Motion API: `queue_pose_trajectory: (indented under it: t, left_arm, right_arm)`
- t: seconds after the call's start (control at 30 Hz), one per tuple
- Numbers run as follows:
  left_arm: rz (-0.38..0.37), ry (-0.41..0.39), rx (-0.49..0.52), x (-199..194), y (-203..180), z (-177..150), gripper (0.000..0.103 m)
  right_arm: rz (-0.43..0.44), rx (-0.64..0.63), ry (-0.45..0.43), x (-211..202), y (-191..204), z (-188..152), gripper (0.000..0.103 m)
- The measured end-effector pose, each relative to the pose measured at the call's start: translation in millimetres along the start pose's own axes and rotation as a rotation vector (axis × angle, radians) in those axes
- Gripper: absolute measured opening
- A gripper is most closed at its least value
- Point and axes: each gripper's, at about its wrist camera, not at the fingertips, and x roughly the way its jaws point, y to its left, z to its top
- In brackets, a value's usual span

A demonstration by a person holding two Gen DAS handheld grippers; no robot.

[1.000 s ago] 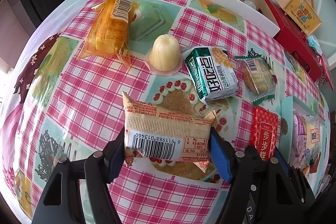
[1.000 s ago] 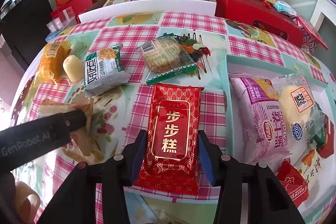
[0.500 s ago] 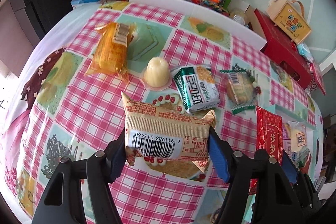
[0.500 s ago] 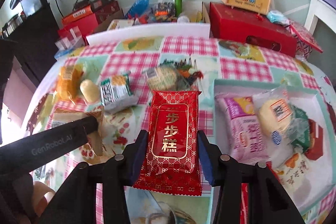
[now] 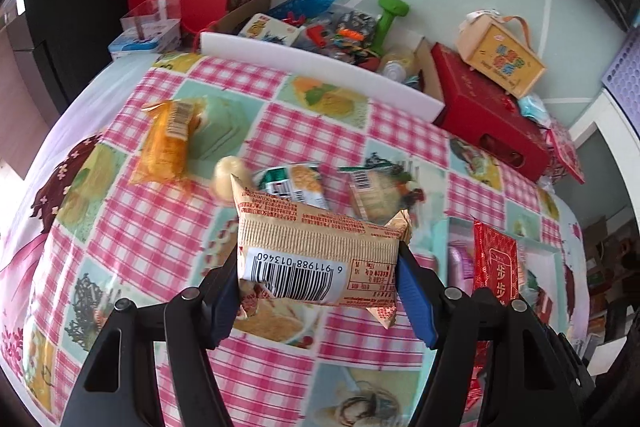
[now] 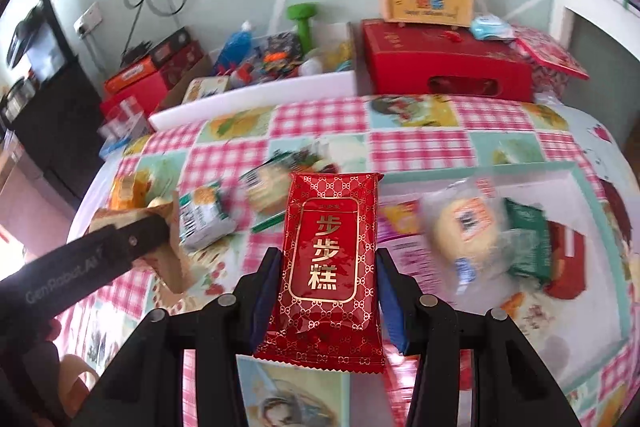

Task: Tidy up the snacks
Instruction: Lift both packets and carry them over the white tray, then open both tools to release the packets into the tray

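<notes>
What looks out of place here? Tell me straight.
Nothing looks spilled or torn. The loose snacks lie scattered at odd angles on the checked tablecloth, such as the orange packet. The left gripper holds a tan packet, the right gripper a red packet.

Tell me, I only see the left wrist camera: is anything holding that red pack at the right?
Observer: Yes. The right hand-held gripper is shut on the red pack, with a pad on each long edge.
Operator: What's in the tray?
Observer: A round yellow bun in clear wrap lies in the tray.
Operator: Anything else?
Observer: A green pack lies right beside the bun, on its right.
</notes>
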Motion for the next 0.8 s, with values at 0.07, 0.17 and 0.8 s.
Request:
queue_pose_trajectory:
  t: [0.07,0.17,0.8]
  left_arm:
    - [-0.015,-0.005,0.021,-2,-13,-1,0.071]
    - [-0.043,-0.007,0.067,-3,-36,-5,0.071]
    - [-0.188,0.069,0.382,21,-178,-71,0.071]
  right_arm:
    - [-0.022,0.02,-0.01,-5,-13,3,0.049]
    - [-0.074,0.055,-0.025,-13,-39,8,0.049]
    - [-0.258,0.312,-0.021,-38,-180,-1,0.05]
